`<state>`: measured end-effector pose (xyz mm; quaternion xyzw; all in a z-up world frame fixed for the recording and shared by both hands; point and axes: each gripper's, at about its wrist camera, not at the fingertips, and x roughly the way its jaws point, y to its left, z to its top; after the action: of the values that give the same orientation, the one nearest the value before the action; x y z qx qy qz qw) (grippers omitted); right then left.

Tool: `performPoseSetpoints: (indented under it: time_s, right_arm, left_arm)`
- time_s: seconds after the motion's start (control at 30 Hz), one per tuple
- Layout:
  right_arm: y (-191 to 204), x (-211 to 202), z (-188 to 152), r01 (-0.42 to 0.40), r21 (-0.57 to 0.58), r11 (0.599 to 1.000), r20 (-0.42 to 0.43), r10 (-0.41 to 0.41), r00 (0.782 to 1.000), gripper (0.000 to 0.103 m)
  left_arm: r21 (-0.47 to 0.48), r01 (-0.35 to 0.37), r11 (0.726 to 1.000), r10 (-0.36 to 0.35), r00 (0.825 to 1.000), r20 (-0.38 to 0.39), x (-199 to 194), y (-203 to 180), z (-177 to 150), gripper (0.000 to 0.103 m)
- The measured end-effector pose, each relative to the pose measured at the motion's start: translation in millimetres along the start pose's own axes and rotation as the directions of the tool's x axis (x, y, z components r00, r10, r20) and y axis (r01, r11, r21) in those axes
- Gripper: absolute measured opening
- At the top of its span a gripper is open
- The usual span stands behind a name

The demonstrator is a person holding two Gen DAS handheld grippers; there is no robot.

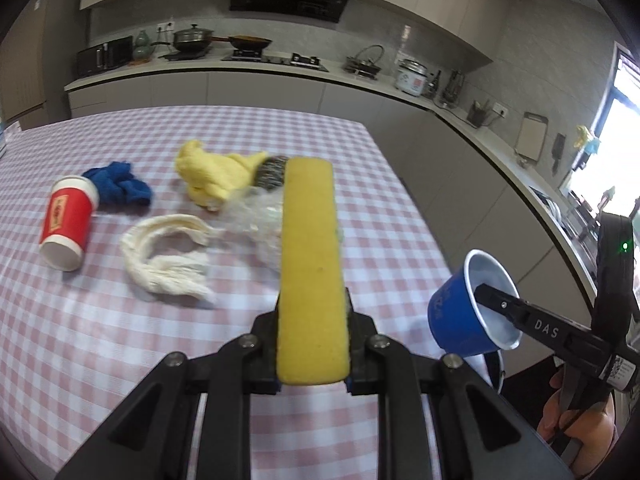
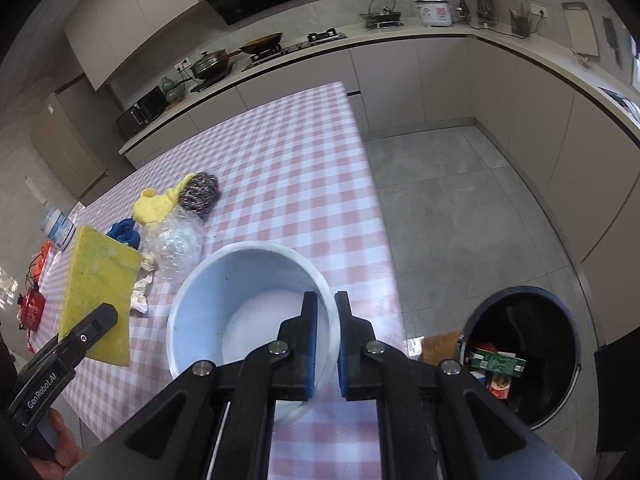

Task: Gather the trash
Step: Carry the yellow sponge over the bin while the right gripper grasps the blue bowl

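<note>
Left tongs [image 1: 312,344] clamp the yellow sponge [image 1: 310,272] edge-on, centre frame; the shallow bite could let it pivot out. Right tongs [image 2: 326,320] pinch the blue cup [image 2: 248,312] by its rim only; it may slip before reaching the bin [image 2: 520,364], lower right. More trash remains on the worktop [image 1: 280,128].

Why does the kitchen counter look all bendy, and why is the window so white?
Left wrist view: the fisheye lens curves the counter and darkens the corners; daylight washes the window out to white; the sponge looks soft up close. Right wrist view: the same bending bows the counter, and the bin is dark inside.
</note>
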<state>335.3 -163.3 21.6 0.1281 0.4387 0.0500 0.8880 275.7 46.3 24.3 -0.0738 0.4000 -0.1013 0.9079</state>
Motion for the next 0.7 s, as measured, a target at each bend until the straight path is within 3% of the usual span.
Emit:
performPoseSetpoints:
  time_s: [0.3,0.7]
  right_arm:
    - [-82,-43,-17,0.069,0.116,0.991,0.027,-0.072,0.997,0.009]
    - [-195,-86,-45,0.177,0.257,0.950,0.020,-0.188,0.982,0.009]
  left_arm:
    - [0.095,0.122,0.988,-0.117,0.992,-0.057,18,-86,-11,0.022]
    - [0.191,0.278,0.941,-0.244,0.952,-0.185,57,-207,-38,0.022]
